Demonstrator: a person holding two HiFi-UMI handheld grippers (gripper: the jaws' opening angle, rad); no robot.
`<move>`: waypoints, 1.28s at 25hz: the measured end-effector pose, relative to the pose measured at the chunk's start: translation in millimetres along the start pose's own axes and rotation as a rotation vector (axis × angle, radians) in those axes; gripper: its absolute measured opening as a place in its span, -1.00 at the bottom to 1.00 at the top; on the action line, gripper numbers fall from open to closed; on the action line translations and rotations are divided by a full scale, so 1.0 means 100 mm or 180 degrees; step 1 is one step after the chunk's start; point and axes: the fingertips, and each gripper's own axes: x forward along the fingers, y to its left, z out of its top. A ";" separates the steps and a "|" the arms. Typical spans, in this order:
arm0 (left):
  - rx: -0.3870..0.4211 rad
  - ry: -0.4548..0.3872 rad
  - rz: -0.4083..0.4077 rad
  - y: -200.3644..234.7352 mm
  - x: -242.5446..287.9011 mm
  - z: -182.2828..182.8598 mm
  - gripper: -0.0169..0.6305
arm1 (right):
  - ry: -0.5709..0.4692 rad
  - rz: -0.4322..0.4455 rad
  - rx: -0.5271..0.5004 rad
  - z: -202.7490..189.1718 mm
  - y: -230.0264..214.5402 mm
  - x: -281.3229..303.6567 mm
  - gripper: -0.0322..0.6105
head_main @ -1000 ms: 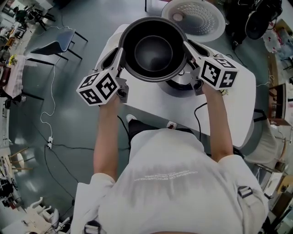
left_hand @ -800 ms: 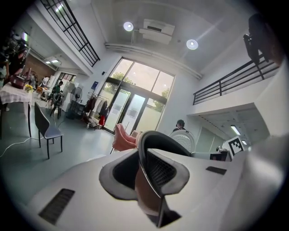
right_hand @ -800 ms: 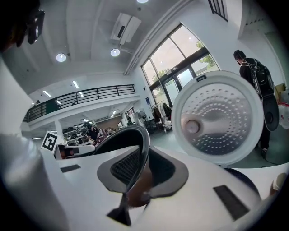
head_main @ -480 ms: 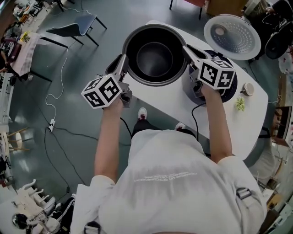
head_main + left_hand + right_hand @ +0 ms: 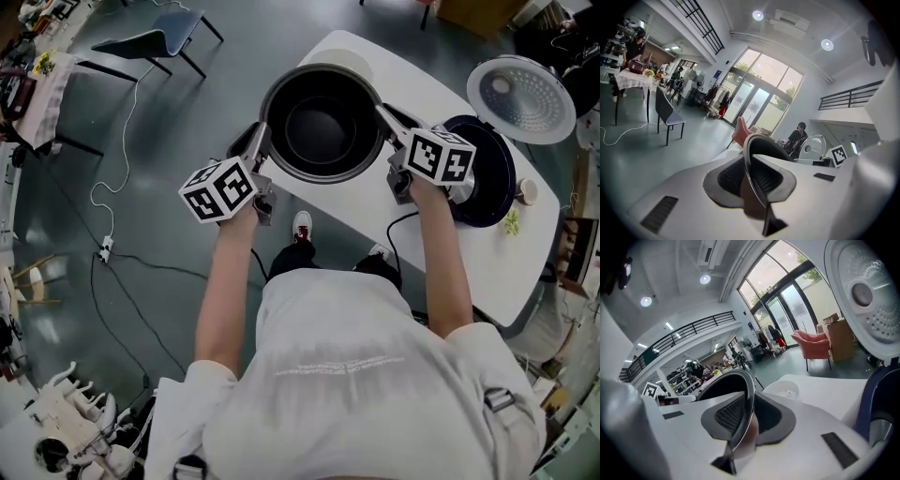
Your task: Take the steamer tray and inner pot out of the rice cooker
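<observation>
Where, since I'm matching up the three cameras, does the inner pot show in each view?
Head view: inner pot at upper centre, its rim gripped by the left claw and right claw.
Left gripper view: pot at lower centre, seen edge-on, rim between the pads.
Right gripper view: pot at lower centre, rim likewise between the pads.
Shared landmark: white perforated lid, right of the pot in all three.
</observation>
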 end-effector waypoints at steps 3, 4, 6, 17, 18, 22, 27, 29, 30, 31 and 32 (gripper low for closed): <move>-0.0153 0.0145 -0.0082 0.27 0.06 -0.02 -0.77 | 0.0097 -0.0077 0.0119 -0.13 0.08 0.22 -0.65; -0.0195 0.0183 -0.0118 0.36 0.08 -0.02 -0.79 | 0.0118 -0.0097 0.0156 -0.18 0.10 0.29 -0.65; -0.0243 0.0250 -0.0162 0.54 0.12 -0.05 -0.79 | 0.0129 -0.0123 0.0218 -0.29 0.10 0.43 -0.65; -0.0324 0.0655 -0.0166 1.18 0.35 -0.43 -0.79 | 0.0343 -0.0379 0.0436 -0.85 0.00 0.88 -0.65; -0.0337 0.0680 -0.0166 1.22 0.36 -0.46 -0.79 | 0.0363 -0.0399 0.0449 -0.89 -0.01 0.91 -0.65; -0.0384 0.0717 -0.0208 1.28 0.42 -0.48 -0.79 | 0.0406 -0.0495 0.0516 -1.00 -0.08 0.97 -0.65; -0.0368 0.0737 -0.0248 1.30 0.50 -0.51 -0.79 | 0.0380 -0.0527 0.0633 -1.06 -0.18 1.01 -0.65; -0.0307 0.0730 -0.0309 1.27 0.57 -0.51 -0.73 | 0.0328 -0.0499 0.0644 -1.02 -0.21 1.05 -0.66; -0.0281 0.0737 -0.0320 1.27 0.61 -0.51 -0.72 | 0.0319 -0.0491 0.0630 -1.01 -0.23 1.07 -0.65; -0.0263 0.0746 -0.0317 1.27 0.65 -0.52 -0.72 | 0.0320 -0.0500 0.0614 -1.00 -0.25 1.08 -0.65; -0.0252 0.0755 -0.0308 1.28 0.69 -0.51 -0.72 | 0.0324 -0.0522 0.0607 -1.00 -0.28 1.09 -0.65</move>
